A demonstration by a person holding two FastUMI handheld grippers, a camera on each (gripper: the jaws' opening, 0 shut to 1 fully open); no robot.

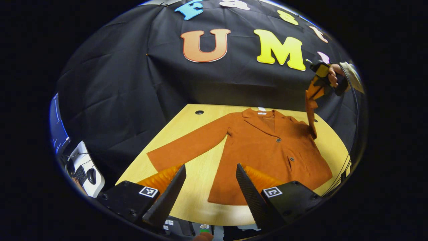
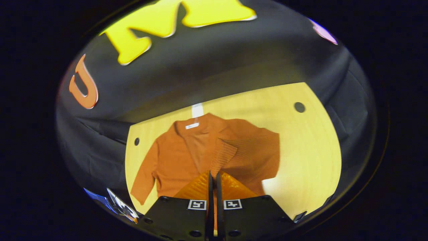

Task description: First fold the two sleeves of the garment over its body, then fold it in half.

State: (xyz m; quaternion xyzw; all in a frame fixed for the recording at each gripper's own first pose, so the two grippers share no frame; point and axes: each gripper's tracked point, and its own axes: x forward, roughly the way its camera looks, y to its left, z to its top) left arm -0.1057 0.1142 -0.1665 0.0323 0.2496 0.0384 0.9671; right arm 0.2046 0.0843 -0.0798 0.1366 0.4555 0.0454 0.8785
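Pinching the jacket's (image 1: 264, 147) right sleeve (image 2: 230, 152) in our right tongs (image 2: 214, 187), cuff hidden between them; left tongs (image 1: 210, 187) gape wide above the bench (image 1: 200, 190)

No readable text: neck label (image 2: 192, 126) on the jacket (image 1: 264, 150) too small to read (square marker tags (image 1: 148, 191) on gripper fingers carry patterns, not words).

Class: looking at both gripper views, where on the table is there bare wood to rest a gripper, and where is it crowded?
Bare table lies between the spread sleeve and the jacket body's hem, in front of the open left gripper. A second patch runs beside the jacket toward the cable hole. The middle is crowded: the right gripper holds the other sleeve over the body.
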